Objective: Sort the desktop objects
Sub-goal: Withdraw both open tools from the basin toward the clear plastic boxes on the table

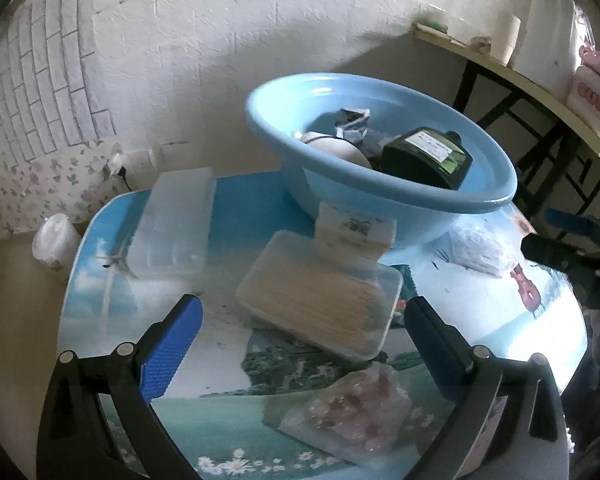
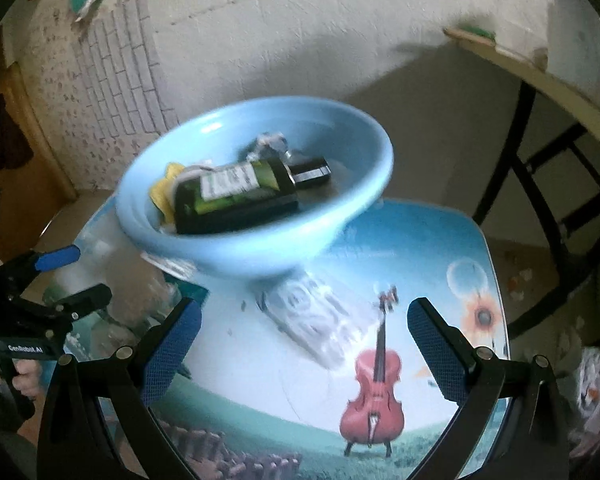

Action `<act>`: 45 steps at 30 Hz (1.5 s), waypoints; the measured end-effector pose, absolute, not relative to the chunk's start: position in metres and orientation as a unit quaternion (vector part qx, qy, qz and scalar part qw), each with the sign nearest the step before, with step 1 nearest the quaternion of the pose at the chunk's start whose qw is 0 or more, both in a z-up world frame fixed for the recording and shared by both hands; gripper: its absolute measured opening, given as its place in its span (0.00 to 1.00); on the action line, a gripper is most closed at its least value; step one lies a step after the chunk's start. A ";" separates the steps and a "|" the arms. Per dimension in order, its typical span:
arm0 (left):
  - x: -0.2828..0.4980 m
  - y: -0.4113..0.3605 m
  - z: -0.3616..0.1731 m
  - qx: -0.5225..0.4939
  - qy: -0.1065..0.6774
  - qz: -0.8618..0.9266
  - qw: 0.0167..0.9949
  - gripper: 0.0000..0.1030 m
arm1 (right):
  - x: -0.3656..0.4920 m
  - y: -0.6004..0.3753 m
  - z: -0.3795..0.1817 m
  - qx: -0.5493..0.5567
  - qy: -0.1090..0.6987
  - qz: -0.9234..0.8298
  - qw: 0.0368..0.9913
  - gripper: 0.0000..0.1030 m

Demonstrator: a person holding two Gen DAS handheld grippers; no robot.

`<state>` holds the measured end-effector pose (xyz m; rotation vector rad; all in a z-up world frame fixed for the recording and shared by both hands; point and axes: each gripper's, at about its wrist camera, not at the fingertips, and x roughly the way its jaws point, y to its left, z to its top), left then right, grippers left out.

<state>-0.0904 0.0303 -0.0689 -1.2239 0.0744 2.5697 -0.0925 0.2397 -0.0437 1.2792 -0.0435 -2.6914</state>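
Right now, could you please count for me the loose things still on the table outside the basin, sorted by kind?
Clear boxes: 2
Plastic-wrapped packs: 2
White carton: 1
Total: 5

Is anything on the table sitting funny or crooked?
Yes. The flat clear box of sticks sits tilted, its near edge propped on something under it. A small white box leans against the blue basin. In the basin, a dark green bottle lies on its side. Nothing looks spilled.
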 end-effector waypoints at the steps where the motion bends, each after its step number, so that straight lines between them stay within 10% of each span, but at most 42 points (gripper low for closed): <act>1: -0.091 0.033 -0.070 -0.426 0.028 0.892 0.148 0.99 | -0.093 0.243 -0.047 0.433 -0.021 -0.898 0.077 0.99; 32: -0.116 0.044 -0.087 -0.440 0.053 0.880 0.173 1.00 | -0.134 0.246 -0.105 0.483 -0.031 -0.874 0.039 0.99; 38: -0.106 0.039 -0.085 -0.440 0.054 0.878 0.180 0.99 | -0.124 0.242 -0.102 0.478 -0.021 -0.876 0.050 0.72; 45: -0.100 0.014 -0.081 -0.441 0.034 0.885 0.142 0.99 | -0.113 0.241 -0.097 0.484 -0.024 -0.873 0.056 0.64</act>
